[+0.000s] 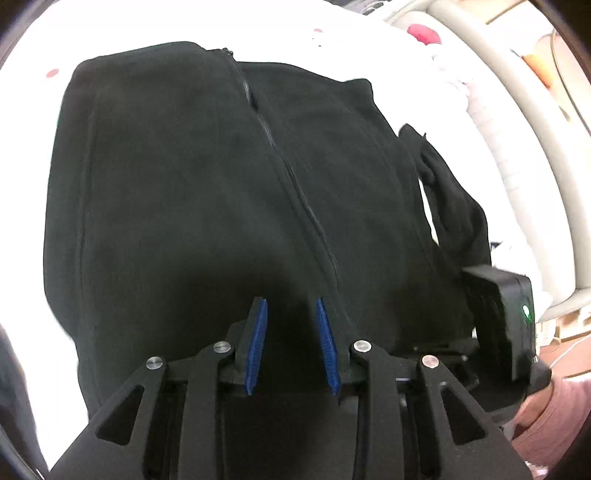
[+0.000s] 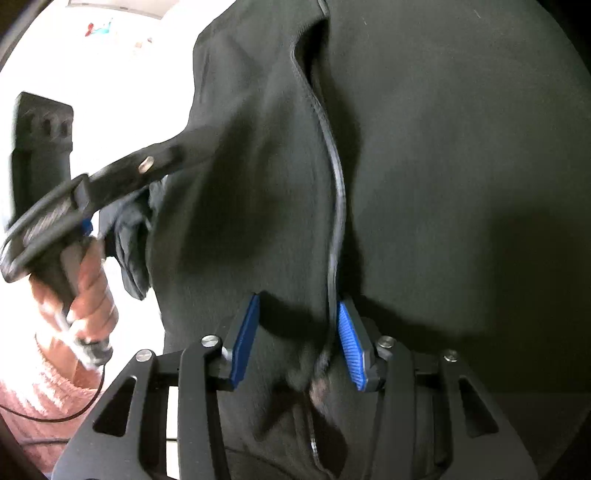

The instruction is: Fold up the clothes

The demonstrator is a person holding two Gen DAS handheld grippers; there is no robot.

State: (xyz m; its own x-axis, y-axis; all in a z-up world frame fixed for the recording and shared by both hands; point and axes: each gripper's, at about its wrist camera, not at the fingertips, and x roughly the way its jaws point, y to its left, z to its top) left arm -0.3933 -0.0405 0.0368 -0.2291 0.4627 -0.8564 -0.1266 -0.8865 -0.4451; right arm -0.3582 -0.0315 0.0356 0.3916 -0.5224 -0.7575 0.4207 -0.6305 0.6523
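A black fleece jacket (image 1: 192,177) with a front zipper (image 1: 266,125) lies spread on a white surface (image 1: 33,92). My left gripper (image 1: 290,301) hovers low over its near edge beside the zipper line, blue pads apart and nothing pinched. In the right wrist view the jacket (image 2: 443,166) fills the frame. My right gripper (image 2: 298,300) is open, with the zipper edge (image 2: 338,192) and loose fabric running between its fingers. A sleeve (image 1: 454,199) trails off to the right. Each gripper shows in the other's view: the right gripper body (image 1: 498,314) and the left gripper linkage (image 2: 147,166).
A hand in a pink knit sleeve (image 2: 88,288) holds the left gripper's handle. Beyond the white surface runs a cream padded rail (image 1: 524,122), with a red object (image 1: 423,32) near it. Black cables (image 2: 33,229) loop by the handle.
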